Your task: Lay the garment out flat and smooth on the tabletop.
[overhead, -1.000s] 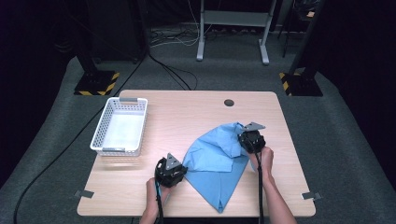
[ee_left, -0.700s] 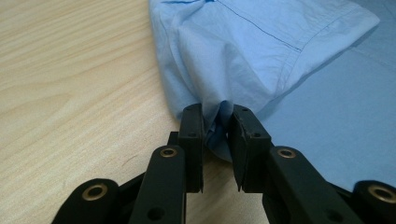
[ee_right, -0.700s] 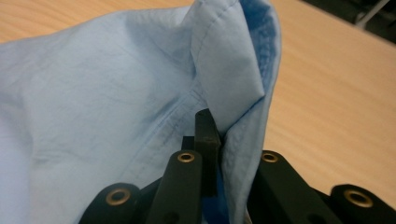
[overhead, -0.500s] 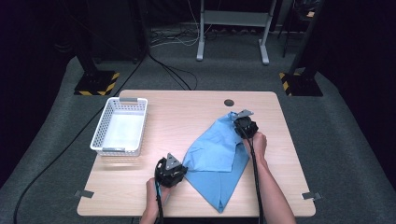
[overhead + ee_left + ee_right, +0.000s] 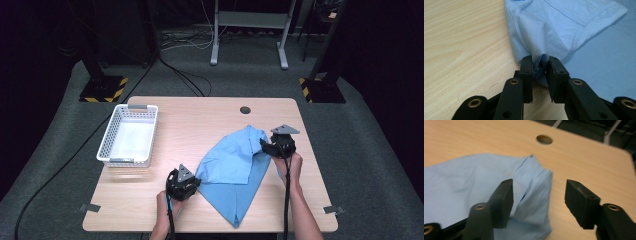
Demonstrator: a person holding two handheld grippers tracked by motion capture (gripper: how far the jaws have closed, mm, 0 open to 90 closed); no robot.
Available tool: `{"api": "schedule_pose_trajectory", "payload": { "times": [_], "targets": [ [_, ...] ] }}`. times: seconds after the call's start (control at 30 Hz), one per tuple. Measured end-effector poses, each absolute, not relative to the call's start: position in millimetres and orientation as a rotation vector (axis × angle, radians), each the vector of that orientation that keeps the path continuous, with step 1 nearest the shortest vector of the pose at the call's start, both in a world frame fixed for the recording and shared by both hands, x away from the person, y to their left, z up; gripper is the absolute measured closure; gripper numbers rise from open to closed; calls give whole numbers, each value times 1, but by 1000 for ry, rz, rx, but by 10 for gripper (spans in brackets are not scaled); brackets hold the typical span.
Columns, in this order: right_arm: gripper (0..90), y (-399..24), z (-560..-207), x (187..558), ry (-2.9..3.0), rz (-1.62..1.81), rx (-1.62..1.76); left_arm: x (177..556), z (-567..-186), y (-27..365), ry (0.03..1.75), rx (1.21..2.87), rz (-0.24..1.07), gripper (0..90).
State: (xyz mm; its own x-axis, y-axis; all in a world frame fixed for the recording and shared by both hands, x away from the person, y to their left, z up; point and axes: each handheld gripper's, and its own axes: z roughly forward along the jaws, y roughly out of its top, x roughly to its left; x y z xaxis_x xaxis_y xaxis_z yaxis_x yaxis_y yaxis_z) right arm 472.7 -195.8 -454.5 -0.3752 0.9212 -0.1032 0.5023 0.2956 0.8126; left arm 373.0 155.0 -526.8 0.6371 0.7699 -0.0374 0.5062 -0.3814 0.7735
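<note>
A light blue cloth (image 5: 235,165) lies spread on the right half of the wooden table (image 5: 200,120). My left gripper (image 5: 194,179) rests at the cloth's near left edge. In the left gripper view, its jaws are shut on a bunched fold of the cloth (image 5: 554,27), pinched between the pads at my left gripper (image 5: 541,65). My right gripper (image 5: 265,146) hovers at the cloth's far right corner. Its jaws have just been opening, and my right gripper (image 5: 539,192) now stands open. The gathered corner of the cloth (image 5: 474,185) lies under and between the jaws, untouched by the pads.
A white mesh basket (image 5: 129,136) stands at the table's left side. A round cable hole (image 5: 245,109) sits near the far edge, also seen as the cable hole (image 5: 544,139). Stand feet with black and yellow stripes (image 5: 102,90) rest on the floor behind.
My right gripper carried the cloth's corner toward the far edge, then let it go and drew back to the right with open jaws. My left gripper kept still, holding its fold.
</note>
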Motion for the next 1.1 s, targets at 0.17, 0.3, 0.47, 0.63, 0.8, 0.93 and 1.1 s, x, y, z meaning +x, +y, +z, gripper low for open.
{"api": "schedule_pose_trajectory", "payload": {
  "times": [0.17,0.3,0.47,0.63,0.8,0.93,1.1],
  "targets": [
    [637,-191,-483,450,2140,897,1222,373,-527,155,994,2064,422,750],
    [666,-185,-501,453,2198,852,1237,373,-527,155,994,2064,422,750],
    [660,-181,-506,477,2195,843,1275,373,-527,155,990,2068,427,750],
    [655,-175,-509,499,2192,825,1292,373,-527,155,987,2070,424,749],
    [640,-168,-512,514,2169,818,1302,373,-527,155,986,2071,424,748],
    [462,-166,-510,520,2154,774,1341,373,-527,155,987,2068,421,748],
    [387,-189,-500,508,2069,875,1402,373,-527,155,987,2068,421,749]
  ]
}}
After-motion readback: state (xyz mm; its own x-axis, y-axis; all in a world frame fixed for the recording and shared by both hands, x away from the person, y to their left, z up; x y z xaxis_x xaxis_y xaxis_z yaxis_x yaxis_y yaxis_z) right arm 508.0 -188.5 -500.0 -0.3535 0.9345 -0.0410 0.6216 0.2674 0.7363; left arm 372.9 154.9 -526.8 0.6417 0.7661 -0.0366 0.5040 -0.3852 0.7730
